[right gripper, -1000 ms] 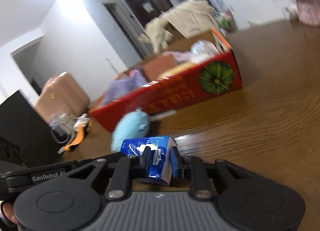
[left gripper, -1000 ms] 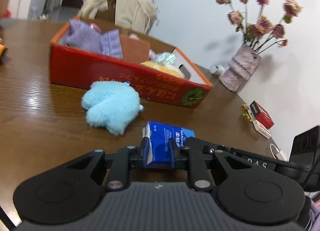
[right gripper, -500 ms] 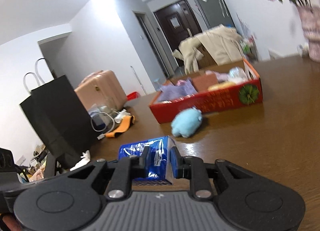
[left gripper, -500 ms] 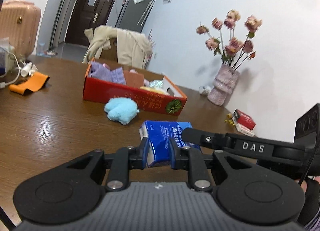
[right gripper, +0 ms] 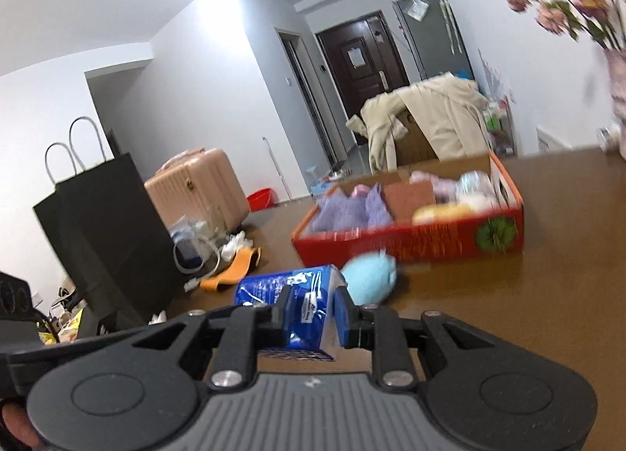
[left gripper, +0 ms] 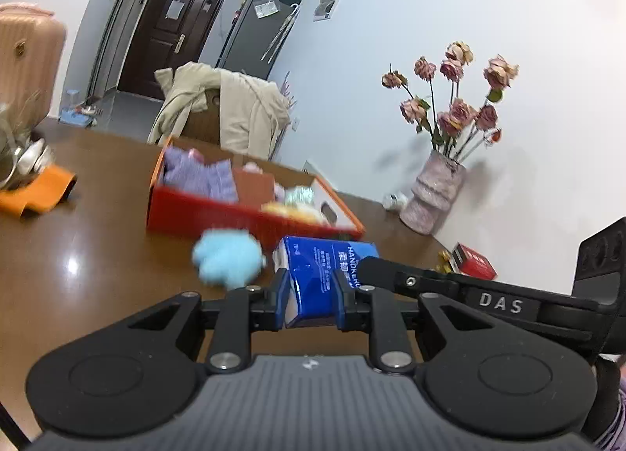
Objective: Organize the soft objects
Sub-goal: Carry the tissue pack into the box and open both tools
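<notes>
A blue tissue pack (left gripper: 313, 267) hangs above the brown table (left gripper: 98, 263), pinched at both ends. My left gripper (left gripper: 311, 294) is shut on one end. My right gripper (right gripper: 311, 314) is shut on the other end of the pack (right gripper: 289, 294), and one of its fingers (left gripper: 391, 277) reaches in from the right in the left wrist view. Beyond the pack a light blue plush toy (left gripper: 227, 259) (right gripper: 369, 275) lies on the table in front of a red cardboard box (left gripper: 211, 214) (right gripper: 411, 241). The box holds purple cloth and other soft things.
A vase of dried roses (left gripper: 434, 196) and a small red box (left gripper: 473, 265) stand at the table's right by the wall. An orange item (left gripper: 35, 193) and cables lie at the left. A black paper bag (right gripper: 105, 232), a pink suitcase (right gripper: 199, 185) and a coat-draped chair (left gripper: 223, 114) stand around.
Both grippers have lifted the tissue pack and drawn back from the red box. The box and the blue plush now look smaller and farther off.
</notes>
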Available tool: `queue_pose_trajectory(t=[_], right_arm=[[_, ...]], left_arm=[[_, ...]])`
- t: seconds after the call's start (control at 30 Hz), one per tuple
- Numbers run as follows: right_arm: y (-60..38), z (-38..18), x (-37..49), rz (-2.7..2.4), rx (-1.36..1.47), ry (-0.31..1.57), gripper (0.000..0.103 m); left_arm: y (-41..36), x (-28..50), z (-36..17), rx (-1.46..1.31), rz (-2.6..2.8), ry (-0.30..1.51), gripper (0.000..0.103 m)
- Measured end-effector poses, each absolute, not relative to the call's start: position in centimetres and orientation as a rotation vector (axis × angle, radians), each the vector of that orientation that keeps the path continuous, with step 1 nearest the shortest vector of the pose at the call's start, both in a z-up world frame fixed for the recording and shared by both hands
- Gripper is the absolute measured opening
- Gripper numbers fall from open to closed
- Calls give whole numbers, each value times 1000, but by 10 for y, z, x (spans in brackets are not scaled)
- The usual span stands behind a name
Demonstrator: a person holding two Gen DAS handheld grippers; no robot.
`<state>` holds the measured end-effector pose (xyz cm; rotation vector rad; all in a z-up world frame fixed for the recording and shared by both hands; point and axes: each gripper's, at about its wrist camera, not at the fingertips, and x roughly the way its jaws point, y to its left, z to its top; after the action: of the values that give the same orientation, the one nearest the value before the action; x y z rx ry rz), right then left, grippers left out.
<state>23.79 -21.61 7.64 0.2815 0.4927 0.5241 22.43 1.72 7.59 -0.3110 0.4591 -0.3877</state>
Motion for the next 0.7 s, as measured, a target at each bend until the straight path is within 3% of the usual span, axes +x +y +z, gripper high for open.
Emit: queue_pose_trajectory(t=[0.2, 0.37, 0.57, 0.7], right_arm=[[-211, 98, 323, 525, 232, 437, 20], [-210, 86, 420, 513, 294, 506, 19], [-197, 33, 514, 505, 351, 706, 18], [-188, -4, 519, 473, 291, 785, 20]], left_arm=[[25, 326, 92, -331, -417, 482, 22], [32, 423, 85, -359, -410, 553, 21], [32, 494, 35, -336, -317, 710, 21], [17, 498, 16, -227, -308, 742, 26]])
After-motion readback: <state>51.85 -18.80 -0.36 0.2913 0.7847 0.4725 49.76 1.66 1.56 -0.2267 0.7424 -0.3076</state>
